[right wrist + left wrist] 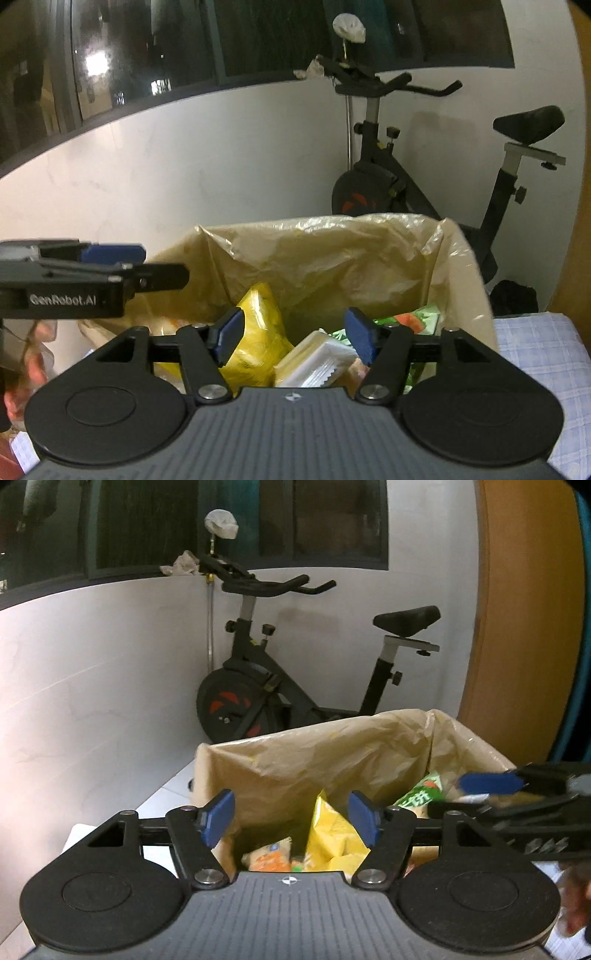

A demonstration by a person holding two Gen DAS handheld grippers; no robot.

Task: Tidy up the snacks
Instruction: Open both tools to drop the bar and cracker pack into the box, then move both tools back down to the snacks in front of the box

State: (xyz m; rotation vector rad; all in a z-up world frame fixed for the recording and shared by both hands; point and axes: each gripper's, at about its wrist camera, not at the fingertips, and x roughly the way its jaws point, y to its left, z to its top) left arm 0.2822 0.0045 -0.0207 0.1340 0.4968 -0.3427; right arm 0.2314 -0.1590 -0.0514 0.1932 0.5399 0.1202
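Left gripper [291, 818]: blue-padded fingers [218, 818] spread apart, nothing between them, poised over the near edge of the lined box [332, 753]. Right gripper [293, 336]: fingers [229, 334] likewise spread and pinching nothing, poised over the same box beside the left gripper; each gripper appears side-on at the edge of the other's view.

Box contents: a yellow snack bag [255, 332] stands upright near the centre; a pale wrapped packet [317, 363] lies just beside it on the right; a green snack packet [417, 317] leans toward the right-hand wall; an orange-printed packet [269, 856] lies low at the near side in the left wrist view. A translucent tan plastic liner [332, 254] covers the box walls and folds over the rim.

Surroundings: a black exercise bike [295, 664] stands against the white wall behind the box; dark windows [147, 55] run above the wall; a blue checked cloth [535, 350] lies right of the box; a wooden panel [524, 620] rises at far right.
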